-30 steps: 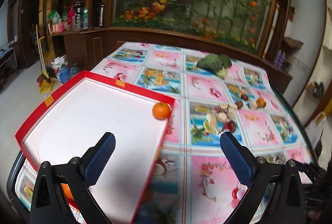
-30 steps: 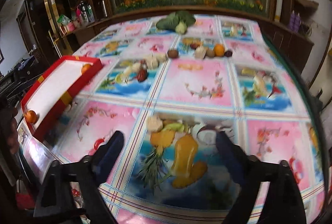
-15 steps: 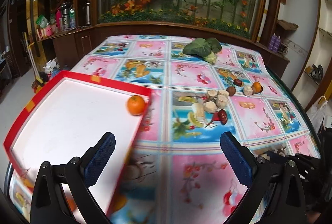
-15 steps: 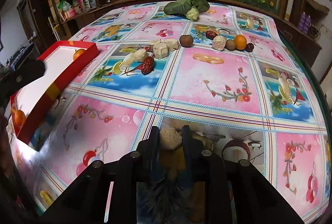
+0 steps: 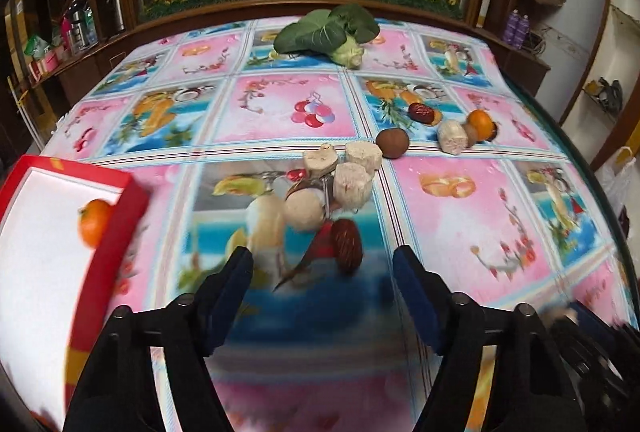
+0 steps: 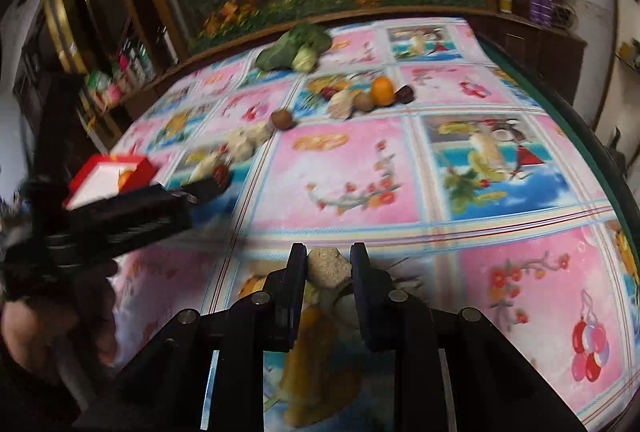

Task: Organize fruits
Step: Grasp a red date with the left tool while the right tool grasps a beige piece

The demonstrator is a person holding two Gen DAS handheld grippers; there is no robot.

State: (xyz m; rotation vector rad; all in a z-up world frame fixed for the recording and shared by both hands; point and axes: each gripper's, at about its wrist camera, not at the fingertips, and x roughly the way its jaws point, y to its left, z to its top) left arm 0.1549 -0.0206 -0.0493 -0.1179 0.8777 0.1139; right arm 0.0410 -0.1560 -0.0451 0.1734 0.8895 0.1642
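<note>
Right wrist view — pale, rough beige chunk, right claw clamped on it

Pale fruit chunks, a dark red date and a brown round fruit cluster mid-table. One orange sits inside the red tray; another orange lies farther off.
</note>
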